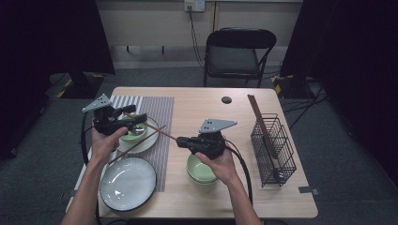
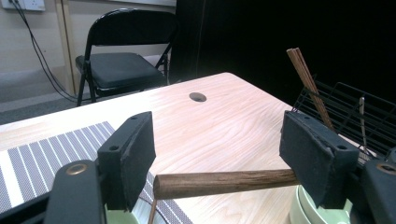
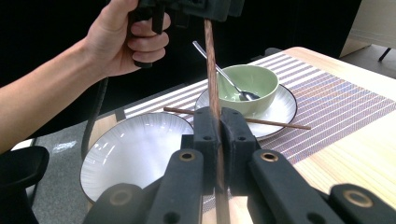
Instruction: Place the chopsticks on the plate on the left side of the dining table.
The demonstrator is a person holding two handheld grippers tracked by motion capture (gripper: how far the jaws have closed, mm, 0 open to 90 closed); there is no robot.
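A dark wooden chopstick (image 1: 155,130) (image 3: 211,70) runs between my two grippers. My right gripper (image 1: 180,140) (image 3: 219,116) is shut on one end of it, above the table's middle. Its other end (image 2: 224,182) lies across the gap of my left gripper (image 1: 136,119) (image 2: 219,130), whose jaws stand wide open above a green bowl (image 1: 131,137) (image 3: 247,81). The bowl holds a spoon (image 3: 246,96) and sits on a small white plate (image 1: 150,140) (image 3: 280,109). A second chopstick (image 1: 141,143) (image 3: 275,123) rests across that plate.
A large white plate (image 1: 127,183) (image 3: 135,149) sits at the front left on a striped placemat (image 1: 157,108). Stacked green bowls (image 1: 197,171) lie under my right hand. A wire basket (image 1: 274,145) (image 2: 355,107) with chopsticks (image 1: 260,122) stands at the right. A black chair (image 1: 237,51) is behind the table.
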